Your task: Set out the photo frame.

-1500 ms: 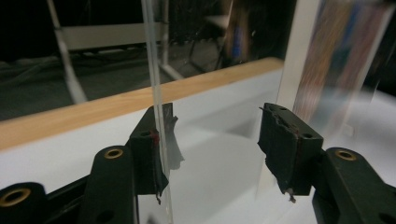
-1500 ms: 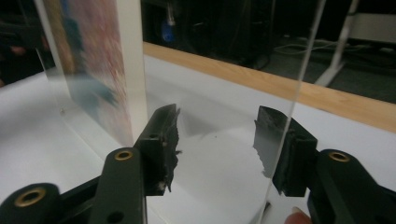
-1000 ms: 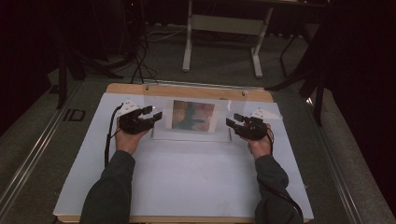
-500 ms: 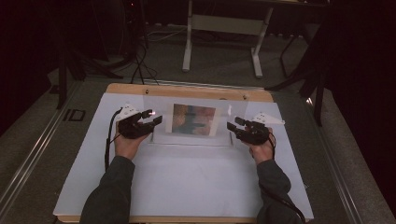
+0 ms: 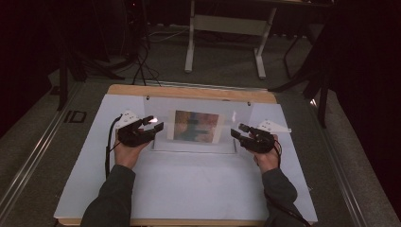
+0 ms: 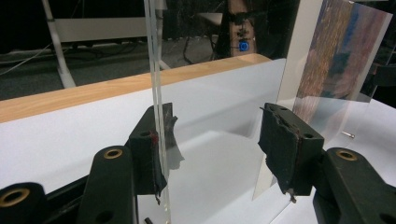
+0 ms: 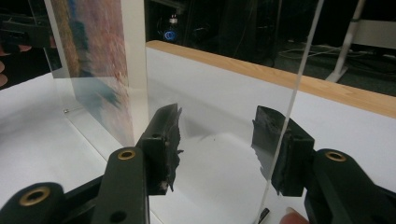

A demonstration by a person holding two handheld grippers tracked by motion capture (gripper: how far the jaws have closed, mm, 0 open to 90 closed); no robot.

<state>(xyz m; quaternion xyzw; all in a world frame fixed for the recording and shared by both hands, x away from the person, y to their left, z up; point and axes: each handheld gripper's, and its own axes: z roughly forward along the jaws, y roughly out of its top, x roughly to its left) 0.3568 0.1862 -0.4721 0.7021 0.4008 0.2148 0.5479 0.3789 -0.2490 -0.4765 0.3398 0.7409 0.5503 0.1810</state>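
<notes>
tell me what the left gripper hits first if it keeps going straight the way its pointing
Probably the clear plastic frame: its edge already stands between the open jaws of the left gripper, near one pad. Beyond it comes the picture, though depth is hard to judge.

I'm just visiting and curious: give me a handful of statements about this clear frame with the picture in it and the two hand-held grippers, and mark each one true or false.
1. The clear acrylic frame stands upright on the white table. True.
2. The colourful picture lies flat on the table away from the frame. False: it stands inside the frame, between the clear sheets.
3. The left gripper has its jaws spread, with the frame's clear edge running between them. True.
4. The right gripper is clamped shut on the picture. False: its jaws stand apart at the frame's clear edge, beside the picture.
5. Both grippers are at the same end of the frame. False: one is at each end.
</notes>
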